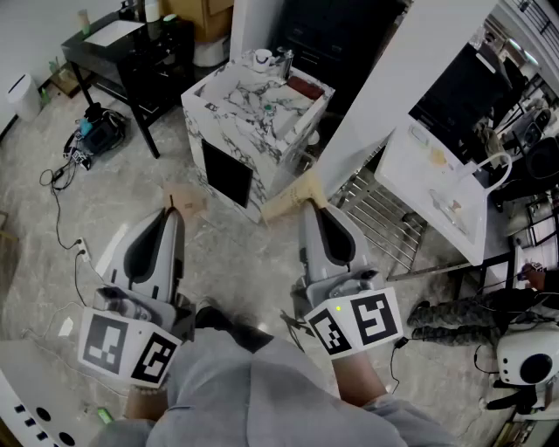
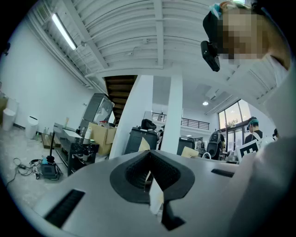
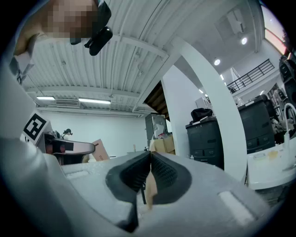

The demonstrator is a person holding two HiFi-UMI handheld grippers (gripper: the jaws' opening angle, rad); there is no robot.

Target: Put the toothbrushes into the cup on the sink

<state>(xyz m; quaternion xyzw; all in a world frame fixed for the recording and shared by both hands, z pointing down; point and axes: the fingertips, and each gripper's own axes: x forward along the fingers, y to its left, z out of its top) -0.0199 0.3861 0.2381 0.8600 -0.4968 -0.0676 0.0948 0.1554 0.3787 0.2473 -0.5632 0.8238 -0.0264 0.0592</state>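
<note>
— Toothbrushes: can we spot them?
— Too small to tell. They may lie on the counter [image 1: 218, 98] ahead, near the cup [image 1: 262, 59], well apart from us.
— And our hands?
— The left hand-held gripper [image 1: 177, 206] and right hand-held gripper [image 1: 307, 189] are clenched, empty. We should walk close, then open one.

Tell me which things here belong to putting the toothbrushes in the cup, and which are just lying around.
For the job: marble sink; white cup on its top; left tool and right tool, both shut. The toothbrushes are too small to pick out.
Lying about: black table; cables on the floor; wire rack; cardboard box.
</note>
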